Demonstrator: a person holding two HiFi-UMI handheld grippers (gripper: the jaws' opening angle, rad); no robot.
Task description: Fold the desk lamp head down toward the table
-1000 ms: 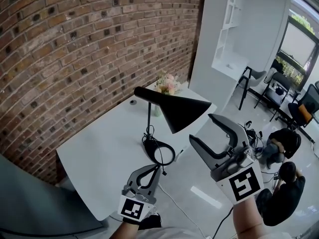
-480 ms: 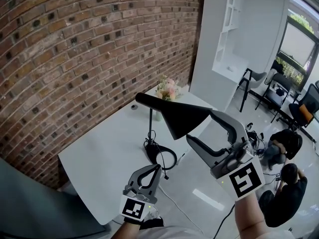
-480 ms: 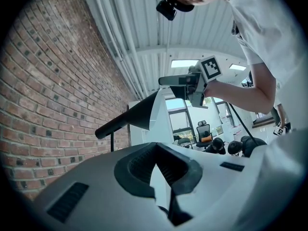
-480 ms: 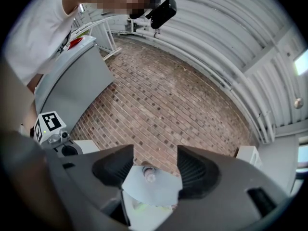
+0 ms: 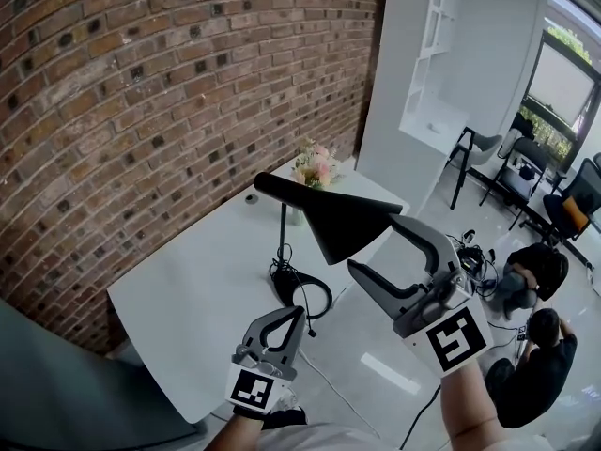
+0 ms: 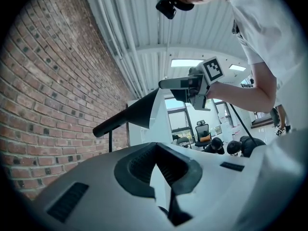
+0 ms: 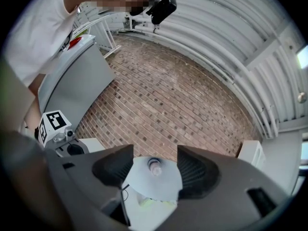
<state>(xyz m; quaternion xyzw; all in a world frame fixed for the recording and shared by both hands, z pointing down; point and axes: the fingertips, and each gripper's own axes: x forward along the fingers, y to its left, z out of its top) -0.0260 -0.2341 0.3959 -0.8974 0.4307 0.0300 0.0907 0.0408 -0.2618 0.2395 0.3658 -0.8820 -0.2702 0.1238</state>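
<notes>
The black desk lamp stands on the white table (image 5: pixel 188 289), with a thin stem (image 5: pixel 282 238) and a ring base (image 5: pixel 302 294). Its cone shade (image 5: pixel 329 216) lies about level, wide end to the right. My right gripper (image 5: pixel 374 250) is open at that wide end, and its jaws have just been opening. In the right gripper view the shade's white inside and bulb (image 7: pixel 154 167) show between the pads (image 7: pixel 195 174), and no pad presses on it. My left gripper (image 5: pixel 299 314) is shut near the base, with nothing seen between its tips.
A vase of flowers (image 5: pixel 315 165) stands at the table's far end by the brick wall (image 5: pixel 141 111). The lamp's cord (image 5: pixel 319 365) trails off the table's near edge. People (image 5: pixel 535 266) crouch on the floor to the right, with chairs (image 5: pixel 512 172) behind them.
The right gripper's jaws have spread wider and now frame the wide end of the shade. The left gripper and the lamp have stayed put.
</notes>
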